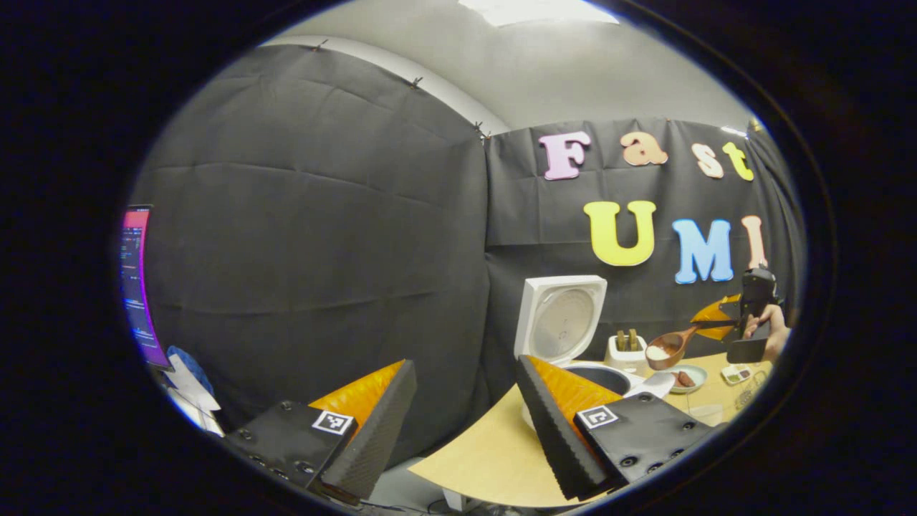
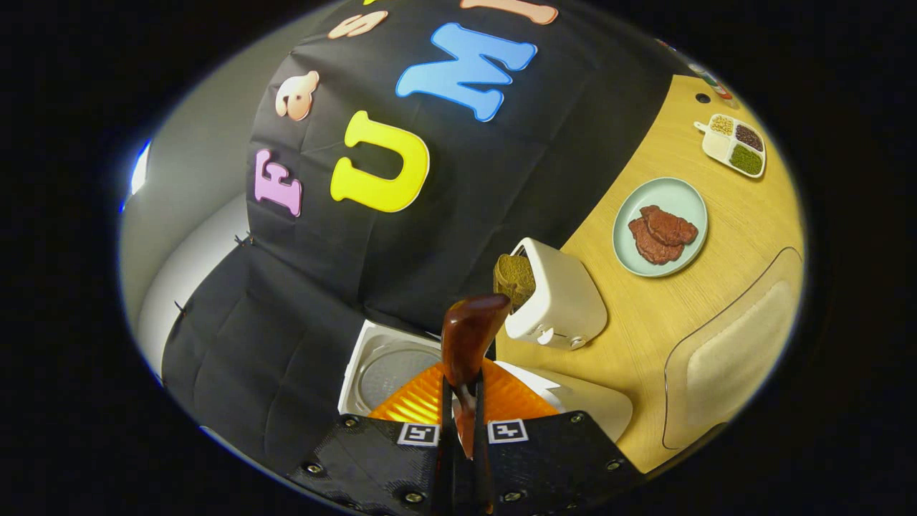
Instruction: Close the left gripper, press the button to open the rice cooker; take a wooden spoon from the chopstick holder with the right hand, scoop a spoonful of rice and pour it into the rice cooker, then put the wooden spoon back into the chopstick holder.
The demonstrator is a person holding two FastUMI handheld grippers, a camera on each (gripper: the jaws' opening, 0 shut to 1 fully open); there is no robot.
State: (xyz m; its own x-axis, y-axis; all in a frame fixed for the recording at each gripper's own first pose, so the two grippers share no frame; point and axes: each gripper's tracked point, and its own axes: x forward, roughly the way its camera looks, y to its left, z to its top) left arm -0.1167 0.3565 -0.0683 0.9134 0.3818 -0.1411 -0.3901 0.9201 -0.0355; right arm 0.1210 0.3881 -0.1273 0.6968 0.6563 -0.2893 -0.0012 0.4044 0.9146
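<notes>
Pale wooden desk (image 2: pixel 716 301) below; my right tongs (image 2: pixel 464 419) clamp the stiff, light wooden spoon (image 2: pixel 469 333) by its handle, left tongs (image 1: pixel 462 423) agape.

The right gripper (image 2: pixel 462 423) has its jaws clamped on the spoon (image 2: pixel 469 337) handle, above the open cooker (image 2: pixel 390 369). A toaster (image 2: pixel 555 297) and plate (image 2: pixel 663 193) sit on the tabletop (image 2: pixel 745 229).

Plate (image 2: pixel 666 197) with two brown meat pieces (image 2: pixel 663 233) beside divided dish (image 2: pixel 734 147); monitor (image 1: pixel 136 287) far left
</notes>
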